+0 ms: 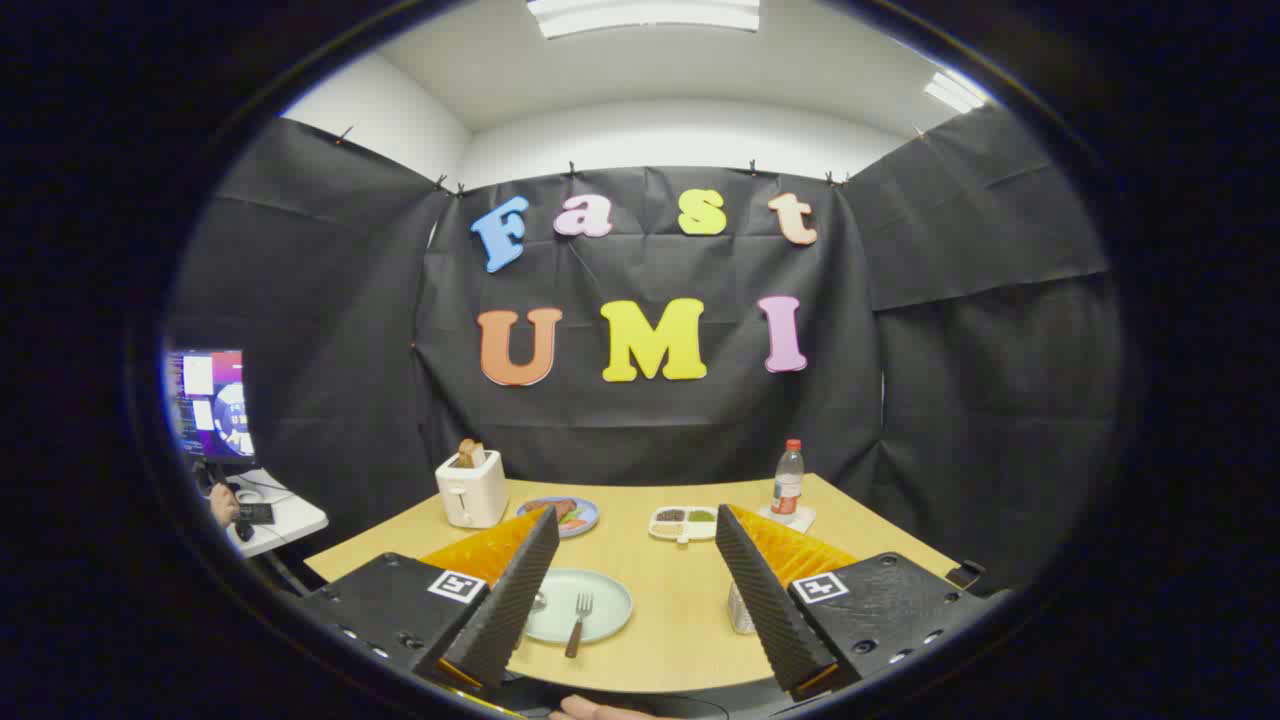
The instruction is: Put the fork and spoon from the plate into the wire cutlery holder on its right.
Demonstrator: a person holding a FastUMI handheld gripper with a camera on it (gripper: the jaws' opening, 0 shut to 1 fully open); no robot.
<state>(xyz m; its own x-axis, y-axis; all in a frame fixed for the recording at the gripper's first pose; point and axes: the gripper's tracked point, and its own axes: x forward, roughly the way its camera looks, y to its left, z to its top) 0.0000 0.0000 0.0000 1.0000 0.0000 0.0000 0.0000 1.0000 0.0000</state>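
No word or number can be made out. The only signs are two square black-and-white coded tags on the gripper [636, 515], whose fingers stand wide apart and grip nothing: the left tag [457, 586] at 9 o'clock from the plate [610, 602], and the right tag [820, 587] at 3 o'clock from it. The bottle [788, 482], at 1 o'clock from the plate, bears a label [787, 492] too small to read.
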